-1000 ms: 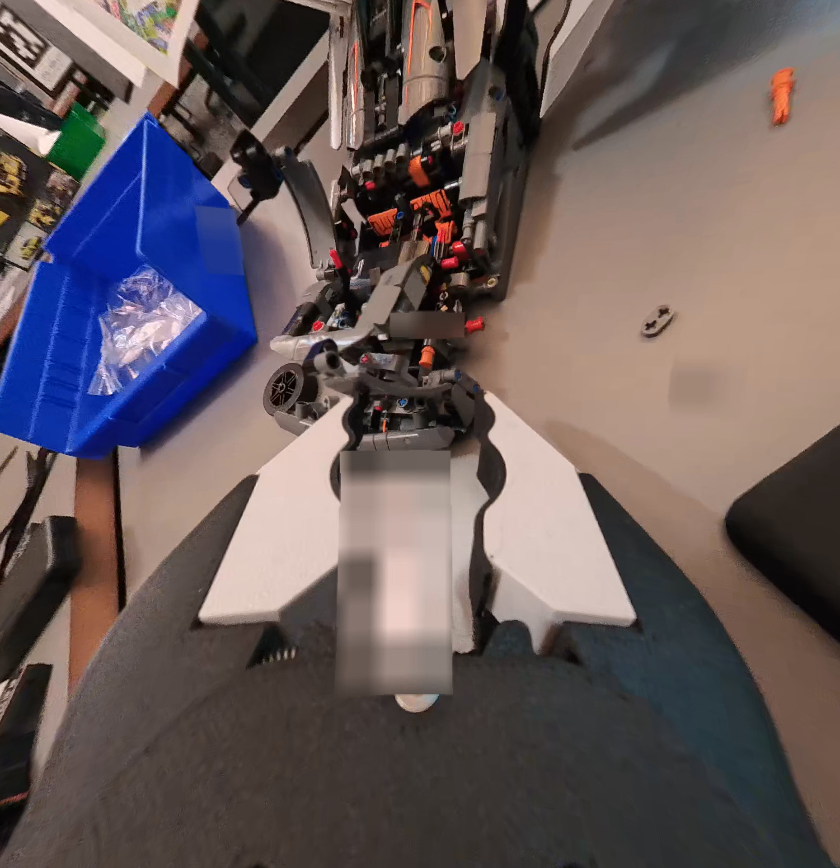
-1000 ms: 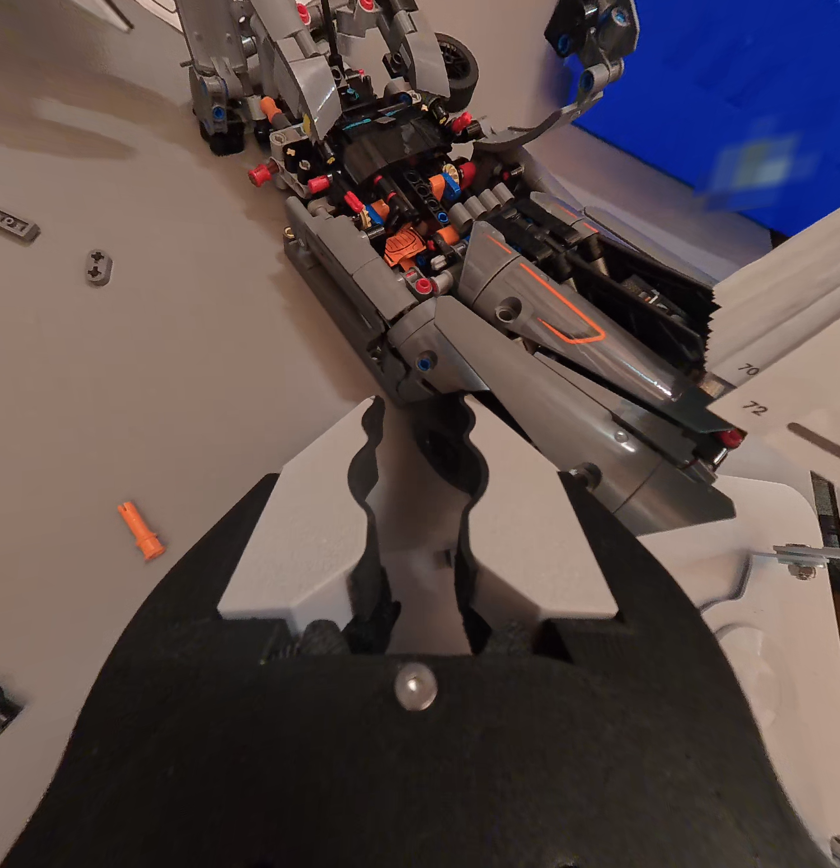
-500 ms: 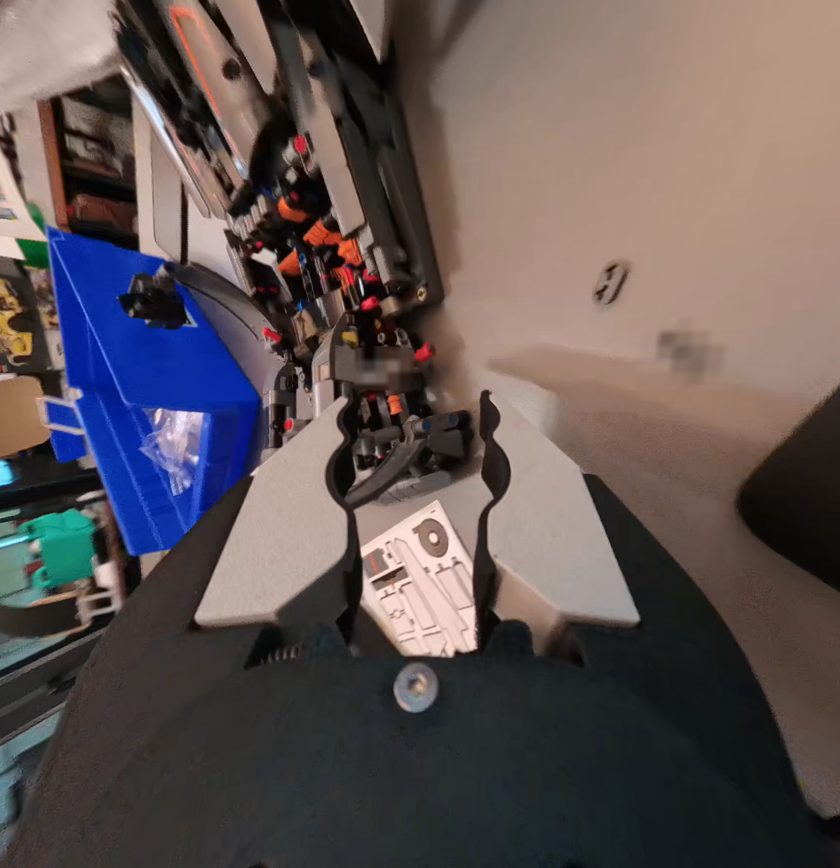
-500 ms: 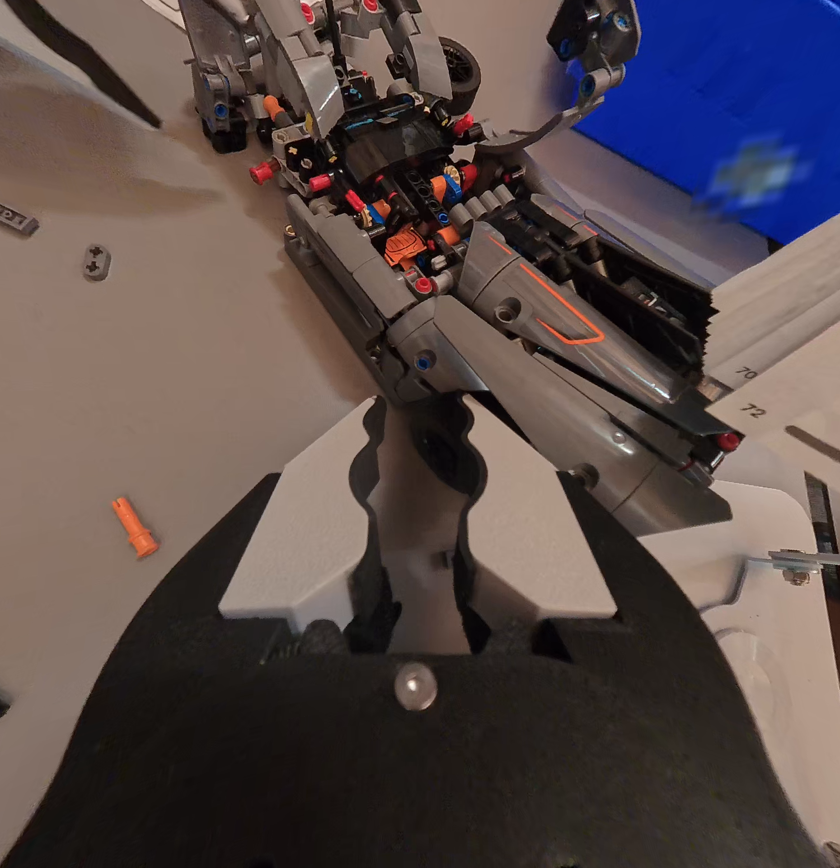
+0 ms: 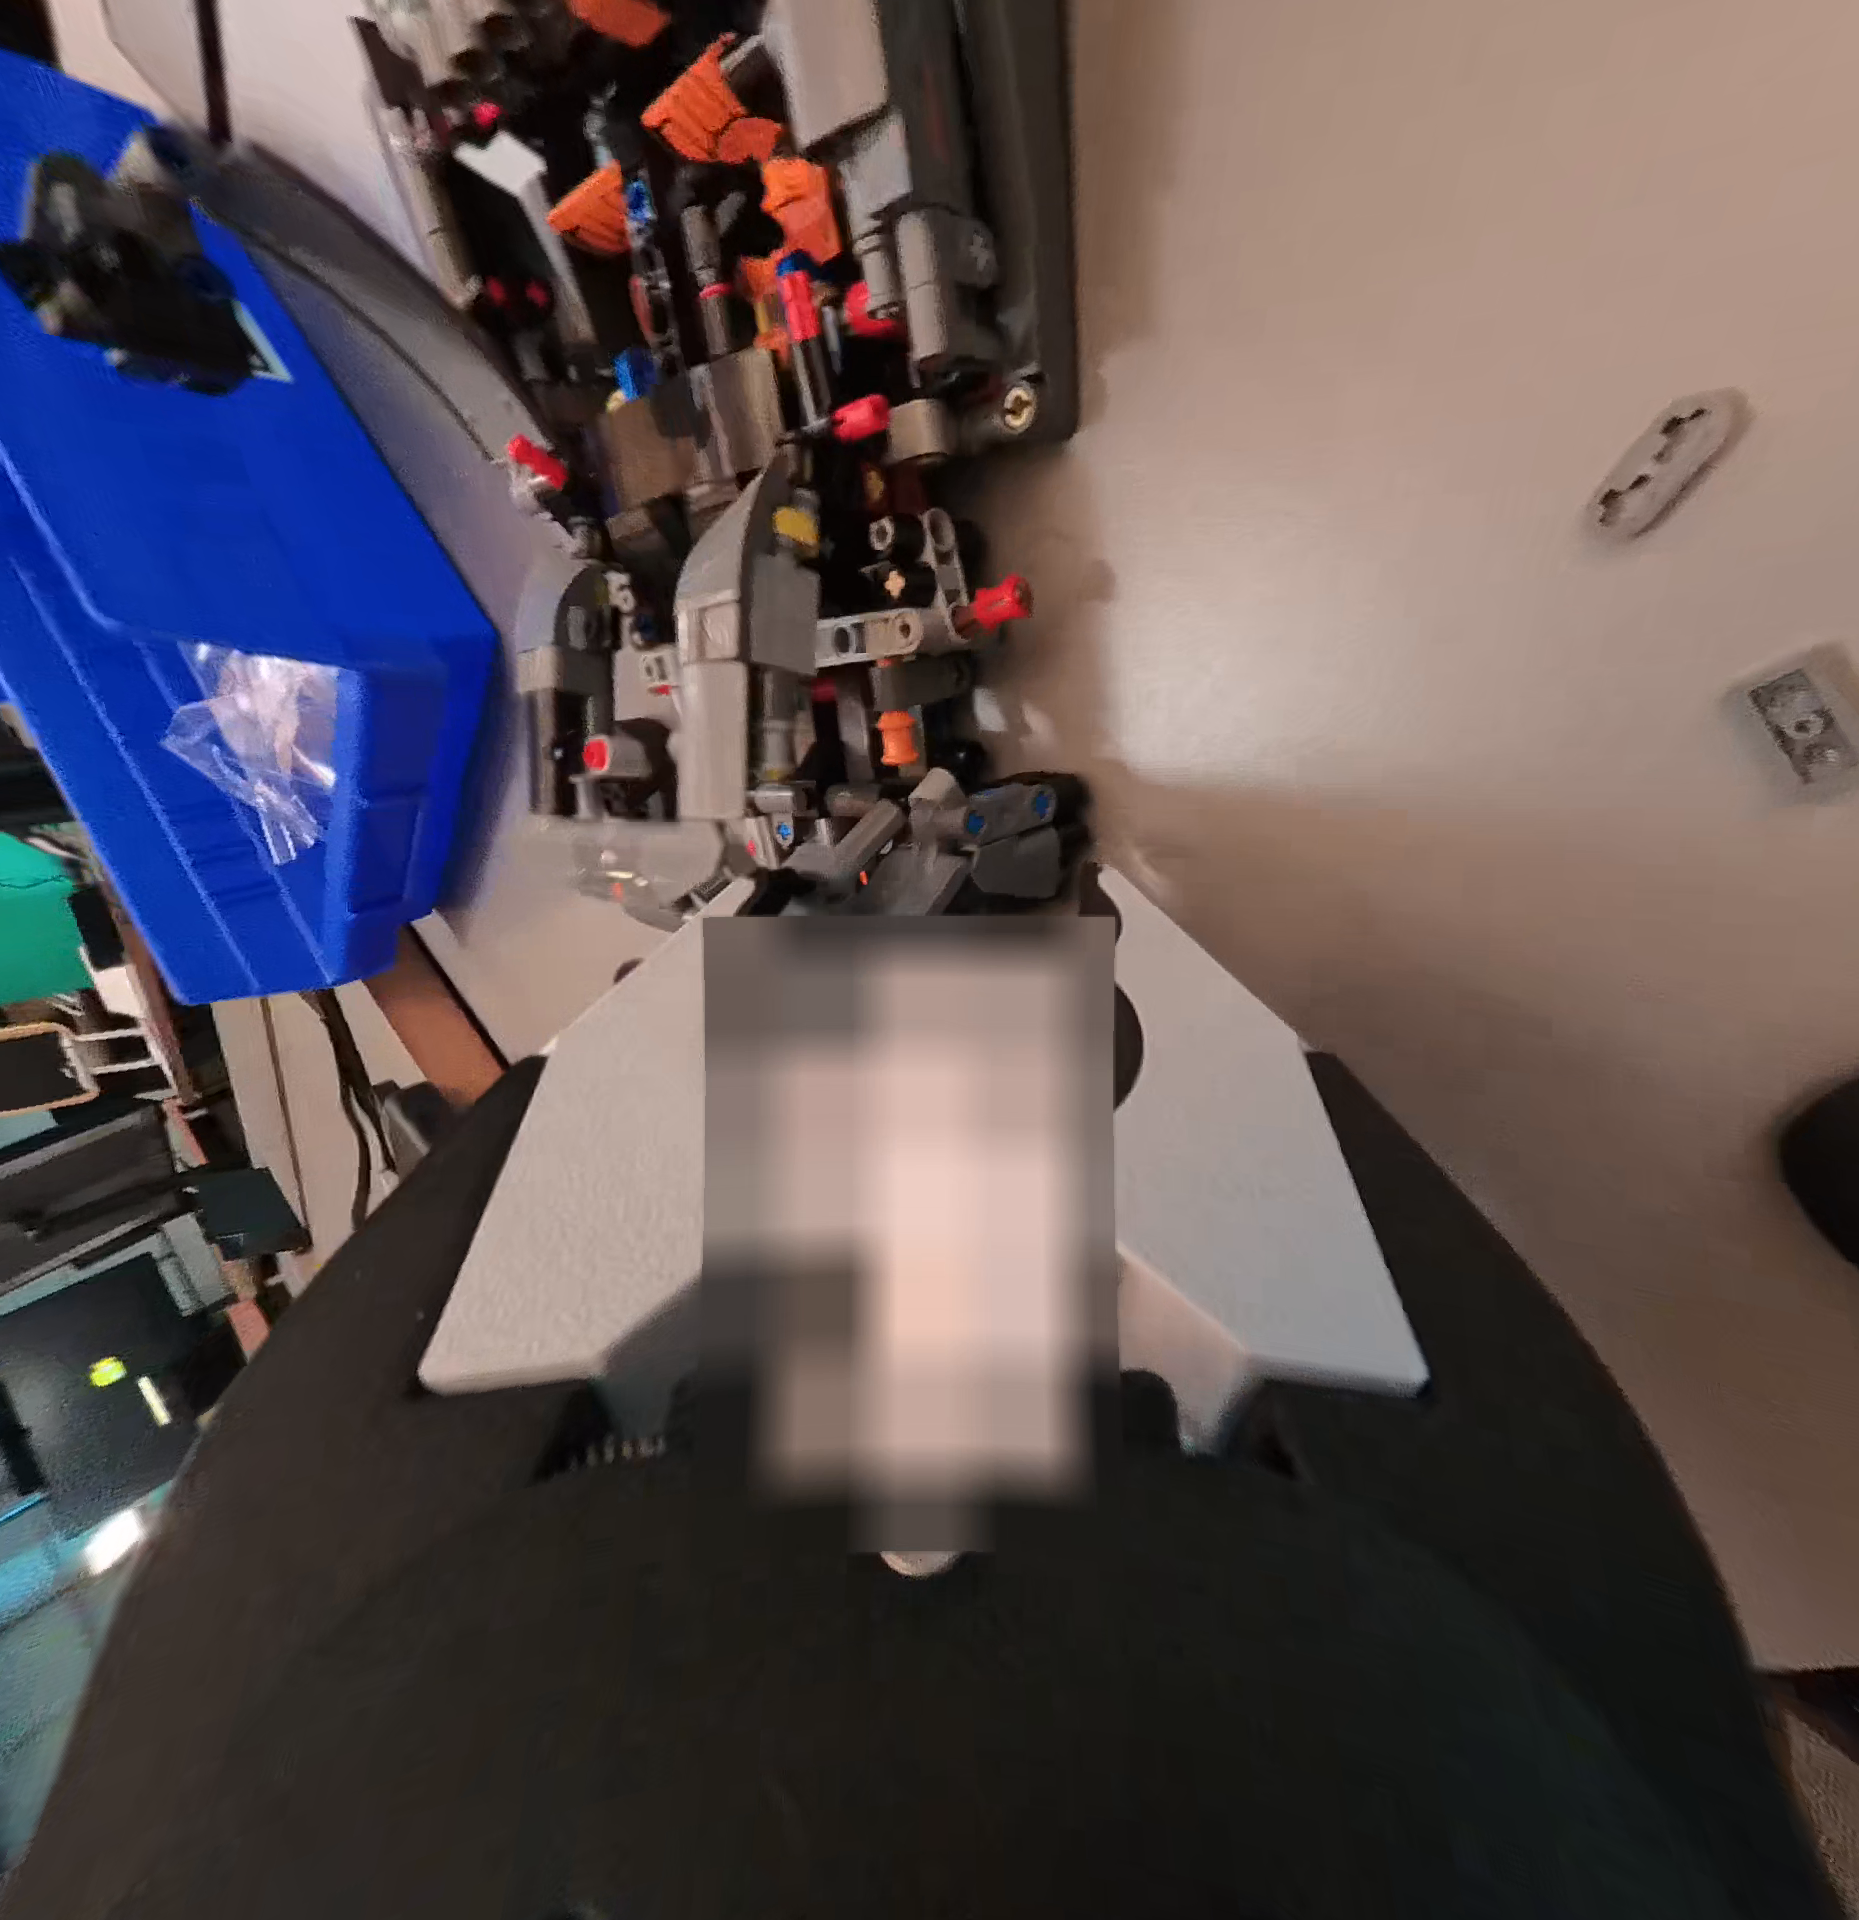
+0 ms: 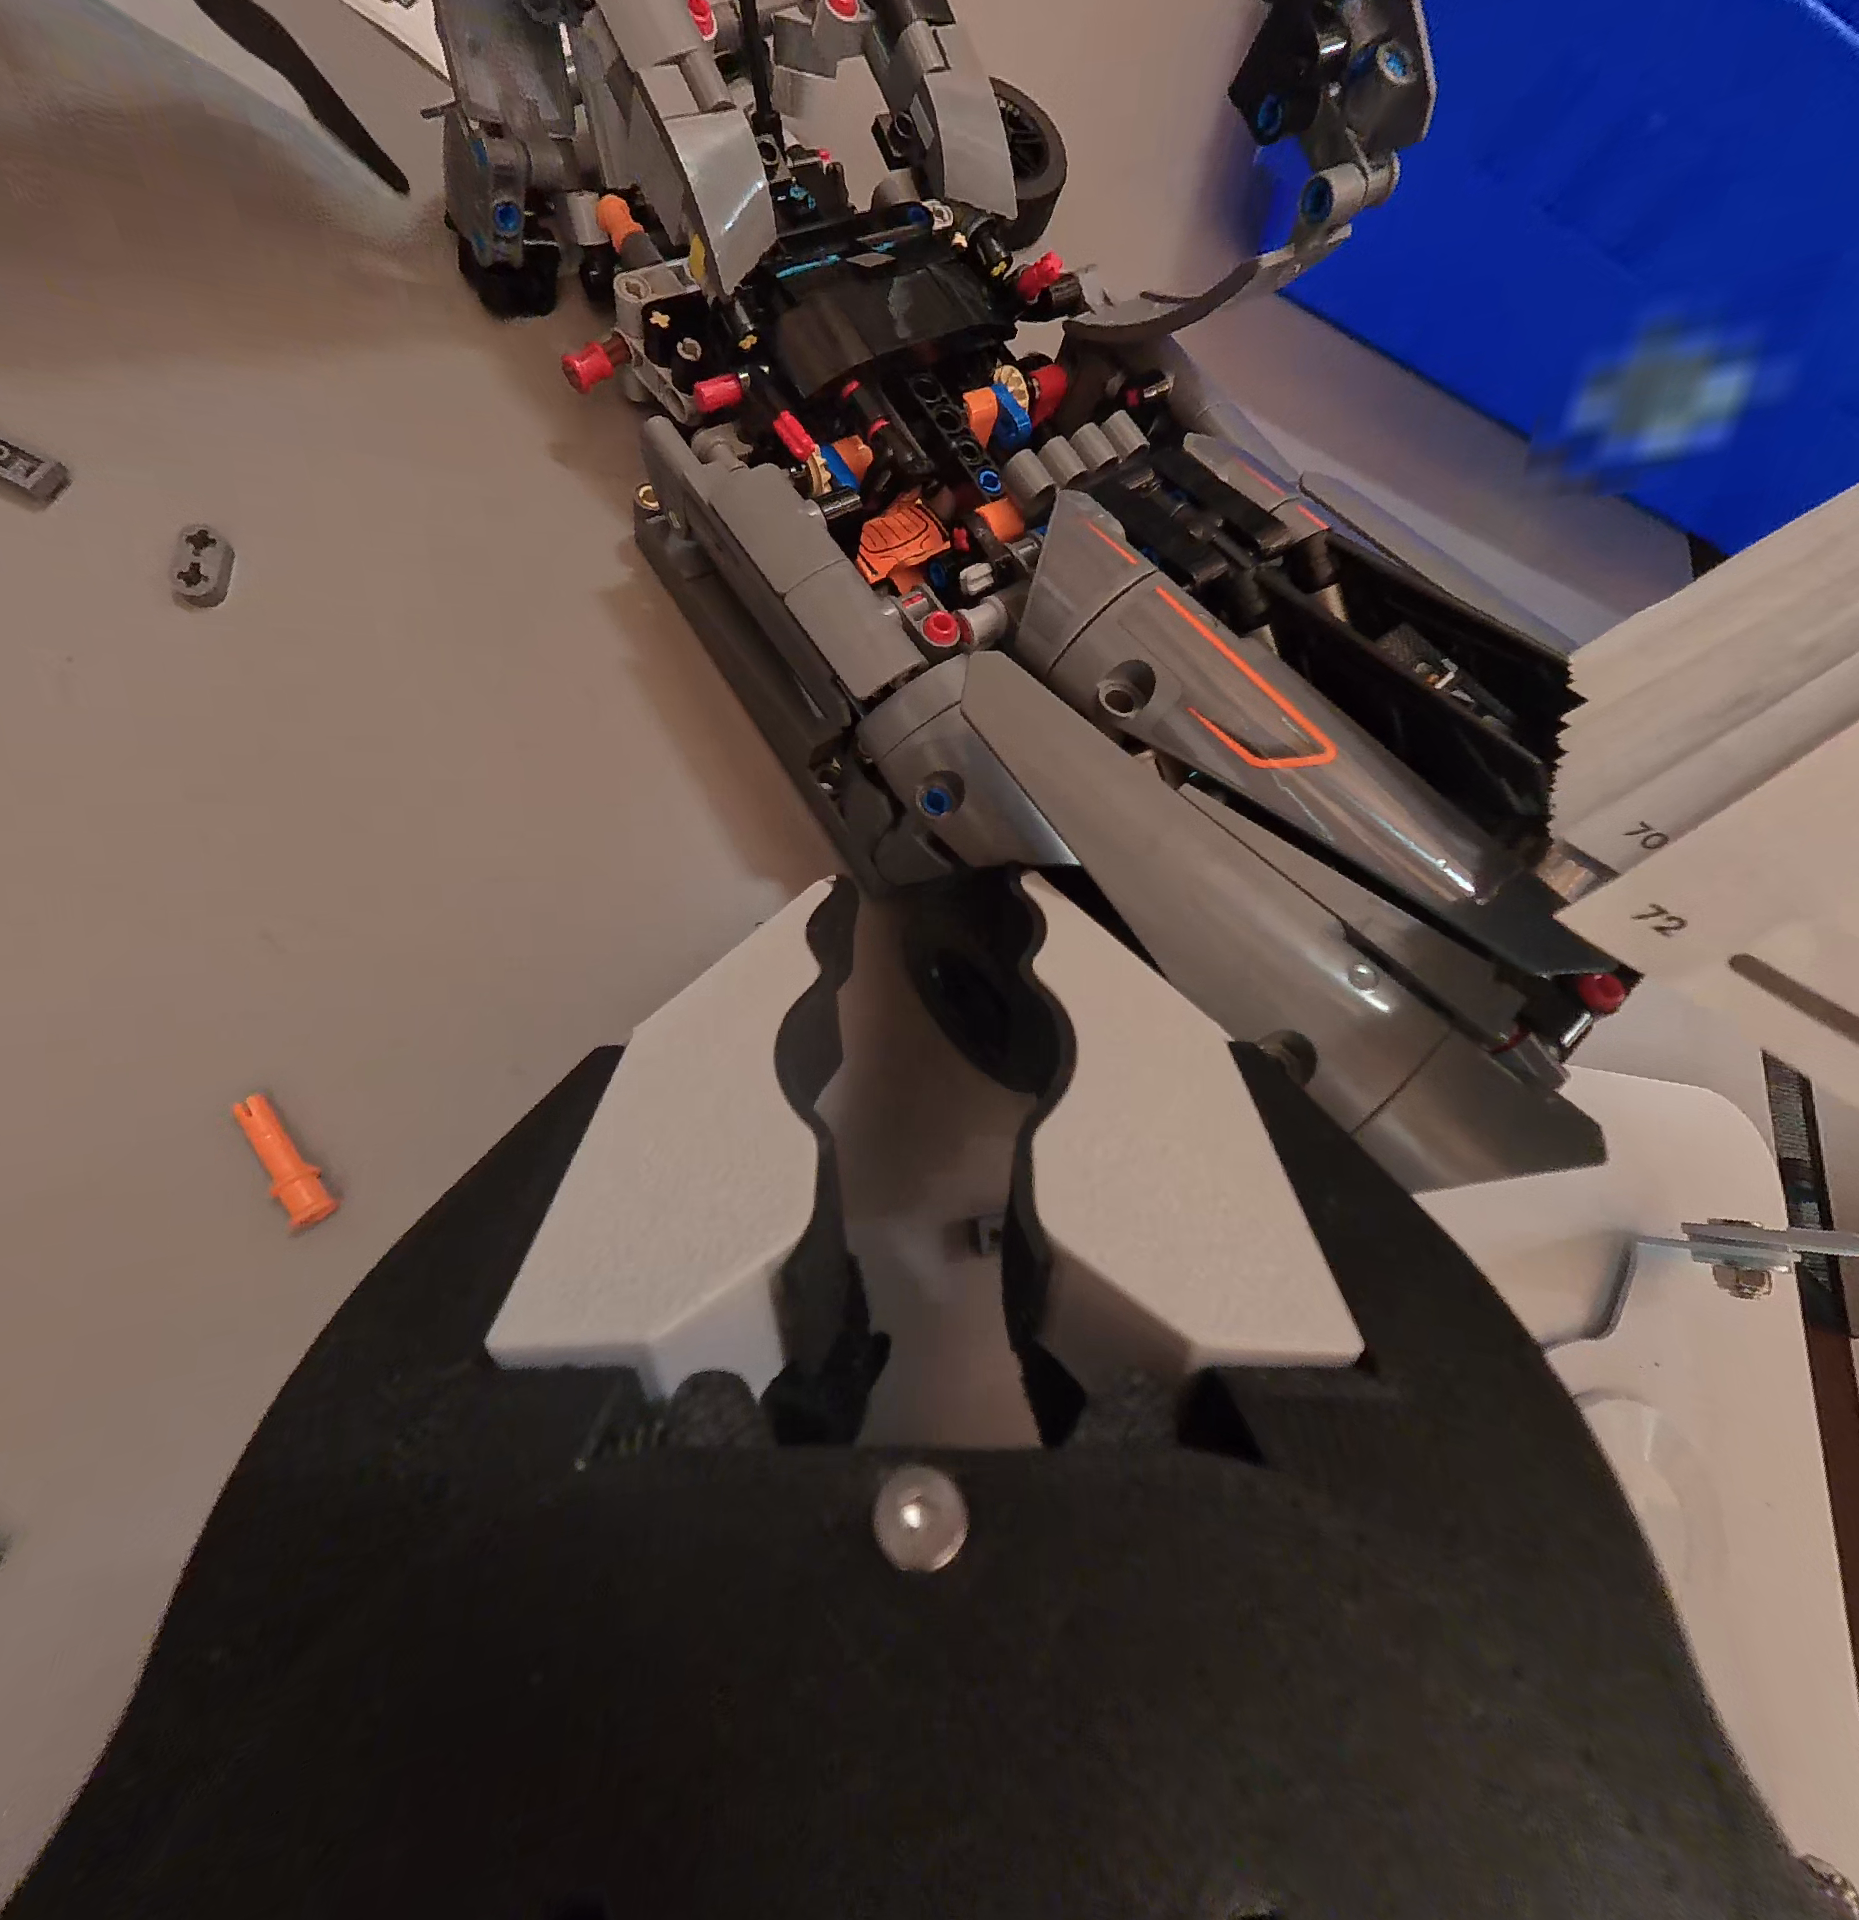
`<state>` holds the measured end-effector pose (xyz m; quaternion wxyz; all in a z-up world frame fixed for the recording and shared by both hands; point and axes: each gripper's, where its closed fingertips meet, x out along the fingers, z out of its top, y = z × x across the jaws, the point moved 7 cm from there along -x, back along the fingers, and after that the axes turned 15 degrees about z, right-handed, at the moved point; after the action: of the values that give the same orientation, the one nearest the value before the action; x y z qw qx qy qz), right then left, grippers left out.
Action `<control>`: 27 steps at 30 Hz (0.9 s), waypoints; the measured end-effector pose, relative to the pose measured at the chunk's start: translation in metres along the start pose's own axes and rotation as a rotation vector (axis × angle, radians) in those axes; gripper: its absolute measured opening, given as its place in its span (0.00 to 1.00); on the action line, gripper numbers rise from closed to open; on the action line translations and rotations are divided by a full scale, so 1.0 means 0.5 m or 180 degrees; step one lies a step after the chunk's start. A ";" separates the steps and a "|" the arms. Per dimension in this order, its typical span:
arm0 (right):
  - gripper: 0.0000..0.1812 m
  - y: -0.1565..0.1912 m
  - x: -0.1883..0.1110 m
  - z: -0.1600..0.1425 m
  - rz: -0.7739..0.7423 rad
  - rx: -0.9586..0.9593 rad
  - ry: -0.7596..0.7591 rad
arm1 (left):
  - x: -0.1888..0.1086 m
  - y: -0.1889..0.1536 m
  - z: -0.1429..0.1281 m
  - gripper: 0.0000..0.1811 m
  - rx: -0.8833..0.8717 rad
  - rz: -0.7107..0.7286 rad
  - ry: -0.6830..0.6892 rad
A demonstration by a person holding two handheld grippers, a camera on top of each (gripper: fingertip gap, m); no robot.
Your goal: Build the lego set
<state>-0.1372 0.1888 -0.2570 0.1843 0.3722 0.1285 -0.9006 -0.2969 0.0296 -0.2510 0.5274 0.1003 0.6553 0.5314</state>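
Observation:
The grey lego car (image 5: pixel 759 582), with black, orange and red parts inside, lies between my two grippers. In the left wrist view its nose sits between the fingertips of my left gripper (image 5: pixel 920 894), which is shut on it; a mosaic patch covers the gap behind. In the right wrist view my right gripper (image 6: pixel 930 894) is shut on the rear side of the car (image 6: pixel 1112 665), with a black rear wheel (image 6: pixel 972 997) between the fingers. A curved grey panel with a black block (image 6: pixel 1320 94) sticks out from the car's far side.
A blue bin (image 5: pixel 208 520) holding a clear plastic bag (image 5: pixel 260 738) stands beside the car. Loose on the table: two small grey pieces (image 6: pixel 203 566) (image 6: pixel 11 468) and an orange pin (image 6: pixel 286 1164). An open instruction booklet (image 6: pixel 1735 675) and a white plate (image 6: pixel 1631 1403) lie at the right. There is about 20 cm between the tips of the two grippers.
The left wrist view has swung and tilted, with the bin and loose pieces shifting, while the car's nose stays at the fingertips. The right wrist view is almost unchanged.

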 end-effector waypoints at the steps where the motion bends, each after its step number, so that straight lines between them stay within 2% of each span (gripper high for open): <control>1: 0.14 0.000 0.000 0.000 0.0001 0.0000 -0.0003 | -0.008 0.007 0.000 0.31 -0.0081 0.0008 -0.0085; 4: 0.14 -0.001 0.000 0.000 0.0009 0.0009 -0.0015 | -0.040 0.043 -0.009 0.27 -0.0446 0.0042 -0.0385; 7: 0.14 -0.002 0.000 0.000 0.0018 0.0016 -0.0028 | -0.056 0.072 -0.029 0.32 -0.0668 0.0028 -0.0527; 11: 0.14 -0.003 0.000 0.000 0.0022 0.0023 -0.0035 | -0.055 0.082 -0.041 0.31 -0.0648 -0.0153 -0.0901; 14: 0.14 -0.003 0.000 0.000 0.0013 0.0021 -0.0033 | -0.039 0.088 -0.070 0.32 -0.0844 -0.0491 -0.0968; 17: 0.14 -0.004 0.000 0.000 0.0019 0.0021 -0.0049 | -0.018 0.097 -0.103 0.34 -0.1408 -0.0832 -0.1151; 21: 0.13 -0.007 0.001 -0.001 0.0051 0.0058 -0.0108 | -0.007 0.075 -0.083 0.34 -0.1744 -0.1120 -0.1499; 22: 0.13 -0.007 0.001 -0.001 0.0051 0.0061 -0.0115 | -0.004 0.075 -0.075 0.34 -0.1860 -0.1156 -0.1590; 26: 0.13 -0.008 0.001 -0.001 0.0048 0.0065 -0.0114 | 0.009 0.078 -0.080 0.15 -0.2169 -0.1247 -0.1630; 27: 0.13 -0.008 0.001 -0.001 0.0046 0.0063 -0.0113 | 0.004 0.075 -0.083 0.14 -0.2193 -0.1267 -0.1675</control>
<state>-0.1390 0.1924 -0.2572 0.1894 0.3588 0.1136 -0.9069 -0.3468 0.0221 -0.2270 0.7695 -0.0767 0.2916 0.5629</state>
